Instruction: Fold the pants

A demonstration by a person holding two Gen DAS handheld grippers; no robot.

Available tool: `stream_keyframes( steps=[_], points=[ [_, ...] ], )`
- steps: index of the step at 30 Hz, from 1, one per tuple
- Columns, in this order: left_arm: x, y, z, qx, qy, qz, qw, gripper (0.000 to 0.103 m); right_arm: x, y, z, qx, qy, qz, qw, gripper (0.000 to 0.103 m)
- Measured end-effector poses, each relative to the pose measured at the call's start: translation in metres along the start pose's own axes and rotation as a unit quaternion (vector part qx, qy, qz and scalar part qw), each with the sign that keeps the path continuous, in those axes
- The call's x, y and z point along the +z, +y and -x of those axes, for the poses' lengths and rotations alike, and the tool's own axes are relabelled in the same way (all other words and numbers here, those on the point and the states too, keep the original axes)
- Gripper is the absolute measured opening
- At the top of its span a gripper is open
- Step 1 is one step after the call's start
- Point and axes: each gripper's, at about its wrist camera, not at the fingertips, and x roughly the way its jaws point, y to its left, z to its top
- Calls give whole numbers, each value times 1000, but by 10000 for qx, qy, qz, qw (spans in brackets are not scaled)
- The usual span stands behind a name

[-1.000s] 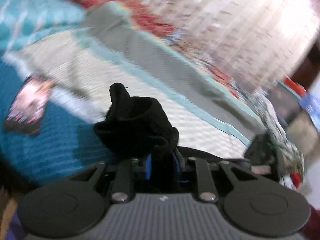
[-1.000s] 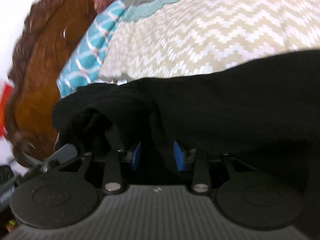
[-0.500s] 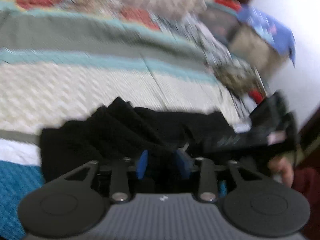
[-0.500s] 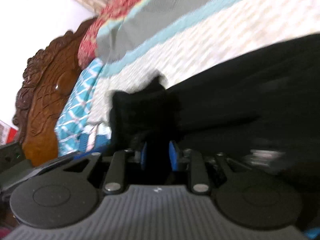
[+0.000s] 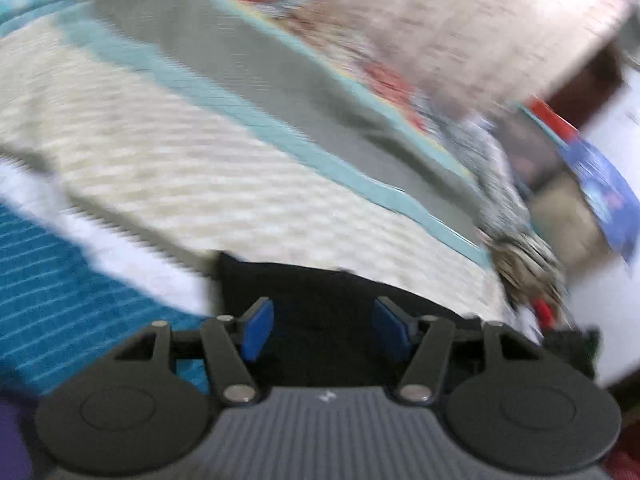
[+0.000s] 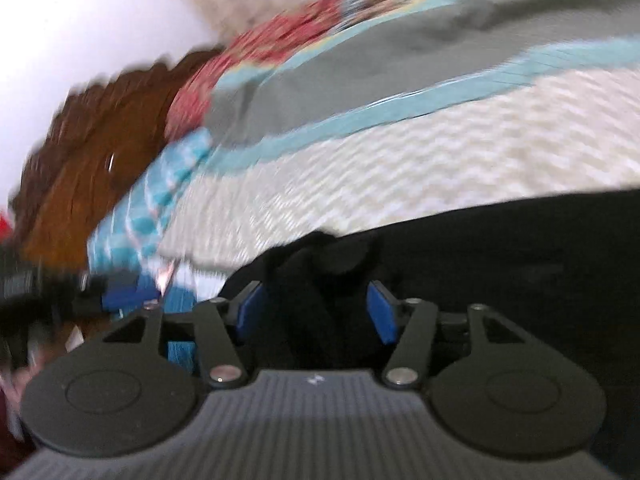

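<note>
The black pants (image 5: 320, 292) lie on the bed's patterned quilt, right under both grippers. In the left wrist view my left gripper (image 5: 325, 334) is open, its blue pads (image 5: 258, 332) spread apart over the flat black cloth. In the right wrist view my right gripper (image 6: 316, 314) is open too, blue pads (image 6: 382, 316) wide apart, with a bunched lump of the pants (image 6: 500, 264) lying between them. Neither gripper holds the cloth. Both views are motion-blurred.
The quilt (image 5: 180, 160) has cream zigzag, teal and grey bands. A carved wooden headboard (image 6: 80, 152) stands at the left in the right wrist view. Cluttered boxes and a blue cloth (image 5: 600, 184) sit past the bed's right edge.
Both grippers were shut on the black pants and have opened, letting the cloth go. The pants now lie on the quilt below the fingers. Both cameras have swung.
</note>
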Motion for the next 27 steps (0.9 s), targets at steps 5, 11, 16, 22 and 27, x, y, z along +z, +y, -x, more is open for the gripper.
stream_keyframes(
  steps=[5, 11, 16, 22, 27],
  points=[
    [-10, 26, -11, 356, 192, 406, 9984, 57, -12, 12, -35, -459, 653, 617, 9949, 10],
    [-18, 24, -22, 326, 345, 251, 9986, 71, -11, 9, 31, -552, 90, 508, 9971, 10],
    [-26, -2, -58, 338, 596, -304, 9972, 90, -47, -32, 6, -1275, 772, -174, 9887, 8],
    [-39, -11, -101, 784, 1013, -712, 9892, 89, -38, -19, 18, -1186, 472, 179, 9917, 13],
    [-43, -11, -104, 891, 1026, -854, 9870, 89, -4, -24, 25, -832, -238, 7, 9962, 68]
  ],
)
